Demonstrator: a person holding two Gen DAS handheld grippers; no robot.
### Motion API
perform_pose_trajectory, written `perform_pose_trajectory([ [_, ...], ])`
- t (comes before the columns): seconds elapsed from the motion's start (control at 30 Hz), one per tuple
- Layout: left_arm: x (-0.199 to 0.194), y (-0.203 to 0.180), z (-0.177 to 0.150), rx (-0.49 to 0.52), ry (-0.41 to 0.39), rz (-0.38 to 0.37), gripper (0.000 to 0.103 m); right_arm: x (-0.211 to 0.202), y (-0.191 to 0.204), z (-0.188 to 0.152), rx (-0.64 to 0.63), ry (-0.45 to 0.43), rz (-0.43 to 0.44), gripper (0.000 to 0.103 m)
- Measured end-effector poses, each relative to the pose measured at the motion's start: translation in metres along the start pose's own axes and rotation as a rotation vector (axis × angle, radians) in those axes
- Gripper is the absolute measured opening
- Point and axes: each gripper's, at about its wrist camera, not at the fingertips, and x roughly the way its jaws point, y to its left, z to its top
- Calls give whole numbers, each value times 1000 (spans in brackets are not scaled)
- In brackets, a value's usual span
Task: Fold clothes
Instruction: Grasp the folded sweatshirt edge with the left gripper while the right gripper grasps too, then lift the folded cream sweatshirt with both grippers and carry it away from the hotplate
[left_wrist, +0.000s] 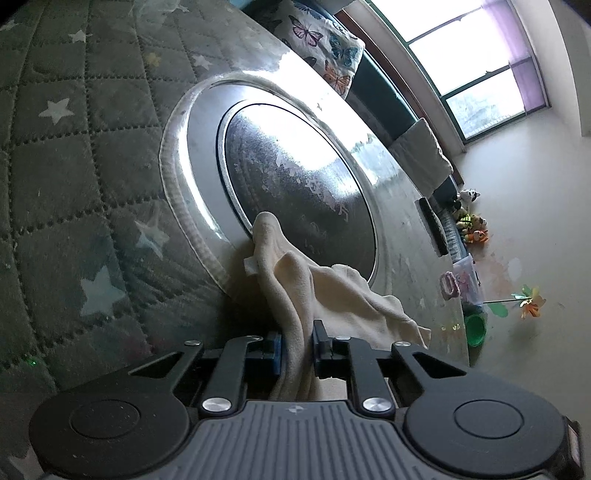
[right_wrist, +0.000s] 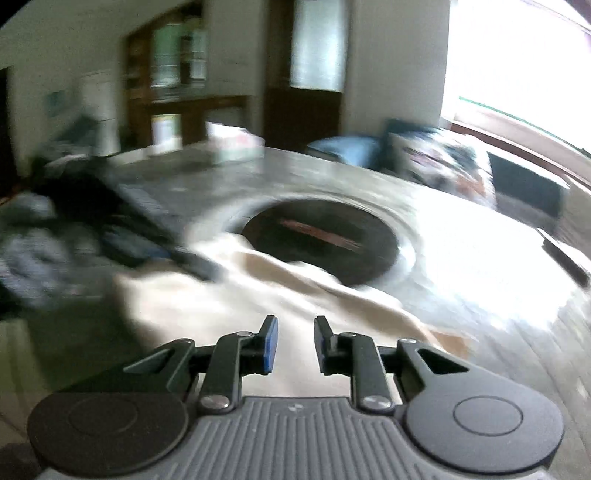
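Observation:
A cream cloth garment (left_wrist: 295, 280) lies bunched on a glossy table (left_wrist: 399, 206) that has a dark round inset (left_wrist: 295, 177). My left gripper (left_wrist: 297, 347) is shut on a fold of the cream garment, which runs up between its fingers. In the blurred right wrist view the same cream garment (right_wrist: 236, 291) spreads across the table in front of my right gripper (right_wrist: 295, 343), which is open and empty just above it. The left gripper shows as a dark blur (right_wrist: 140, 229) at the garment's far left edge.
A quilted grey star blanket (left_wrist: 74, 166) lies left of the table. A butterfly cushion (left_wrist: 325, 40), a dark remote (left_wrist: 432, 225), toys (left_wrist: 469, 225) and a window (left_wrist: 480, 62) stand beyond. A pile of dark clothes (right_wrist: 37, 251) lies at the left in the right wrist view.

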Motion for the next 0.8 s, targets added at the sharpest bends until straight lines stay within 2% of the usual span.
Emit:
perform_pose_trajectory([
  [0.13,1,-2,0,15,-2,10,17,2,-42,-14,123,18,-126,27],
  [0.2,1,-3,0,25,-3,16,17,5,-57,-18,182,15,-155,44],
  [0.23,1,-4,0,29,-3,19,17,5,-63,-21,202,12,-164,44],
  [0.3,1,-5,0,38,-5,27,17,4,-73,-27,235,8,-174,45],
  [0.47,3,-11,0,67,-11,52,17,11,-92,-37,364,7,-102,44],
  [0.53,3,-15,-1,83,-15,67,17,10,-97,-40,400,-3,-66,35],
  [0.6,4,-20,-1,98,-17,82,17,9,-100,-41,429,-16,-39,16],
  [0.67,5,-25,-1,112,-17,97,15,3,-102,-40,443,-37,-29,11],
  [0.8,6,-46,1,163,-23,107,14,-7,-105,-39,473,-77,-8,9],
])
